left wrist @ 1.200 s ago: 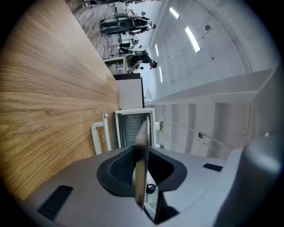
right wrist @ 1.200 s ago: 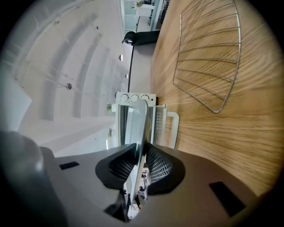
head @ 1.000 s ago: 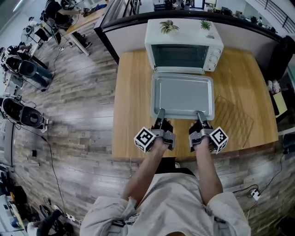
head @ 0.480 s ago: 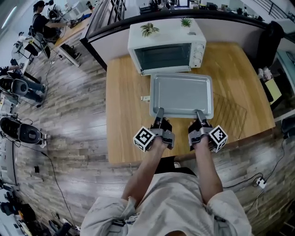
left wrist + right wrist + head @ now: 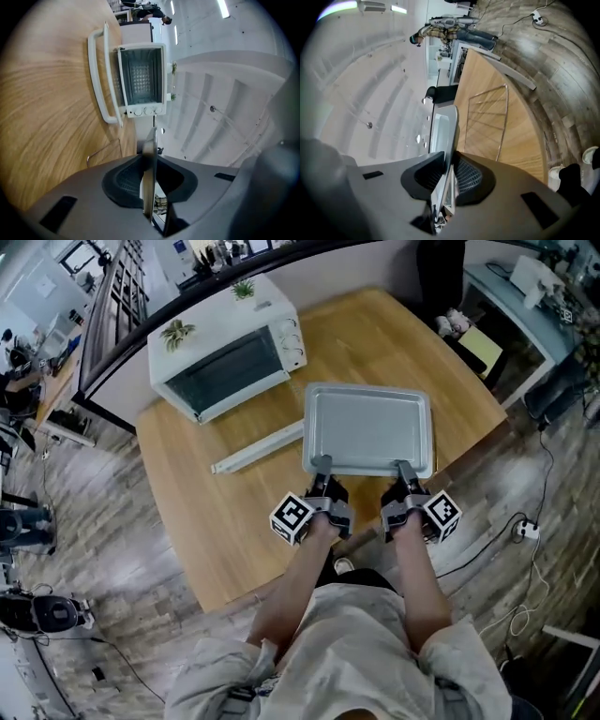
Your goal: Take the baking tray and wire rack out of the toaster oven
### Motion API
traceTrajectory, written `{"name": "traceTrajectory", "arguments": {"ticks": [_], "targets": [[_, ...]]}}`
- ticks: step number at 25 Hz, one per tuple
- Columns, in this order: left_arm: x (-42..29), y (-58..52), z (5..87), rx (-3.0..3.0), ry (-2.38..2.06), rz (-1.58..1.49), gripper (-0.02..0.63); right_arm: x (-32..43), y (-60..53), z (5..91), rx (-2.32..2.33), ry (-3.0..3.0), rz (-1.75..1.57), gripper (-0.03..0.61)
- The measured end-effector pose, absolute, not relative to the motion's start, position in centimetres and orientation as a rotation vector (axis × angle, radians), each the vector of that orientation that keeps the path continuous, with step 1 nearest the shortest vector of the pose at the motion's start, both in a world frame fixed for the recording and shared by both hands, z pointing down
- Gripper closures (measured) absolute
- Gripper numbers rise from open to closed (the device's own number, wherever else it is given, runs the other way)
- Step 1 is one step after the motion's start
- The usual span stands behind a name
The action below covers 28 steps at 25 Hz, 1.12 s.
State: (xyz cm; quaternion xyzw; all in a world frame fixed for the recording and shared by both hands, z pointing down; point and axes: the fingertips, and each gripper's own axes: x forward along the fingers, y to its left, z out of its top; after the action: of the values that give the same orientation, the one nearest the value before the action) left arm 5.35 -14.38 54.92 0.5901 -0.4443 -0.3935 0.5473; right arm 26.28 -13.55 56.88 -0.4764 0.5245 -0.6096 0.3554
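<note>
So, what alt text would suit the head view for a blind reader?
A person grips a grey baking tray by its near edge, left tongs and right tongs clamped on it, over a wooden table. A white toaster oven stands upper left, door open.

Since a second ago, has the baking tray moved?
Yes. The baking tray has come away from the toaster oven, rightward, clear of its open door.

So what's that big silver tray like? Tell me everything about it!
The baking tray is a shiny grey metal rectangle with rounded corners, a raised rim and nothing in it. It is out of the toaster oven, held flat above the wooden table. The left gripper and right gripper each pinch its near rim.
</note>
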Motion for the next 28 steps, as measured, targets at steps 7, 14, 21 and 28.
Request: {"name": "traceTrajectory", "arguments": {"ticks": [7,14,21,28], "targets": [[10.1,-14.8,56.4,1.401,-1.004,-0.842,0.541,30.9,-12.3,58.4,-1.287,1.259,-1.555,0.494],[10.2,-14.7,58.5,1.333,-1.019,-0.8,0.541,31.1,-12.3,60.0,-1.325,1.234,-1.594,0.491],[10.4,-14.5,62.2,1.241,-1.033,-0.714,0.538,31.3,-11.8,63.2,-1.401,1.167,-1.691,0.489],[10.8,-14.2,64.1,1.182,-1.043,-0.626,0.535,31.6,-11.7,64.6,-1.481,1.161,-1.759,0.485]]}}
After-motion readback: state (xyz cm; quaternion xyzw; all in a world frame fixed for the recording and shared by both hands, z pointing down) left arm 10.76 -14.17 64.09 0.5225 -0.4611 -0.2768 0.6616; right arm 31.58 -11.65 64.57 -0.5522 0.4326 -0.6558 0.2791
